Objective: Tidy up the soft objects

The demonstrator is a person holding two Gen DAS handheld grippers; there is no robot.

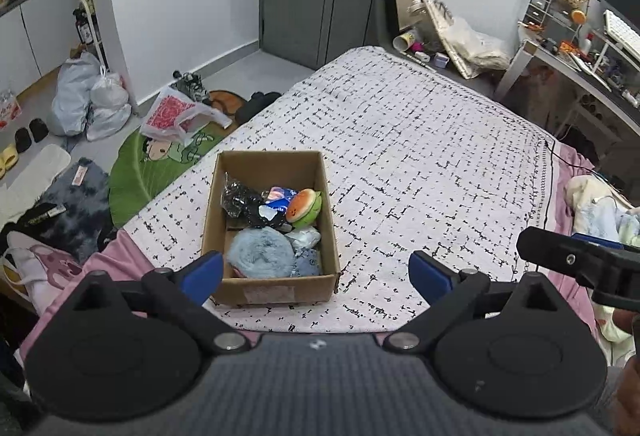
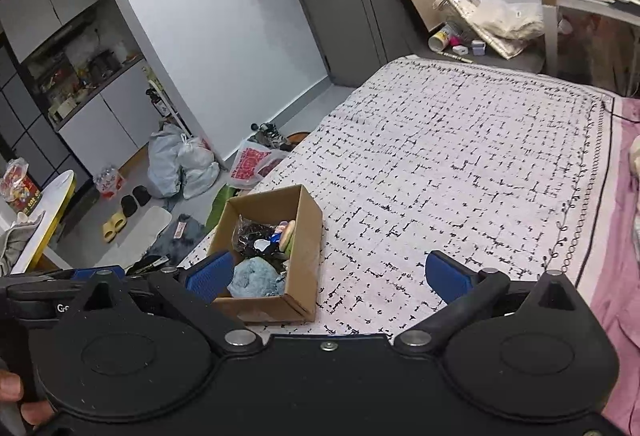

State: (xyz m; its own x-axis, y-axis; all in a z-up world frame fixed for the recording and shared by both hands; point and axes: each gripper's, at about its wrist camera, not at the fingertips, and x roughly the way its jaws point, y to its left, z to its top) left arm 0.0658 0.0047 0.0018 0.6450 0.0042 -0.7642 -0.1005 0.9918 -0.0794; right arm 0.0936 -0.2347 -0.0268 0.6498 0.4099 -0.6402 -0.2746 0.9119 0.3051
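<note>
Here both claws, left [image 1: 316, 276] and right [image 2: 336, 276], gape wide, empty, above the filled box [image 1: 272, 224].

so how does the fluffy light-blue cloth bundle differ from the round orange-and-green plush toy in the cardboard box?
The fluffy light-blue cloth bundle is larger and fills the near end of the cardboard box; the round orange-and-green plush toy is smaller, at the far right side. The bundle is one plain colour; the toy is two-coloured with a small face. The bundle looks shapeless, the toy a firm dome. Both lie inside the box, untouched.
</note>
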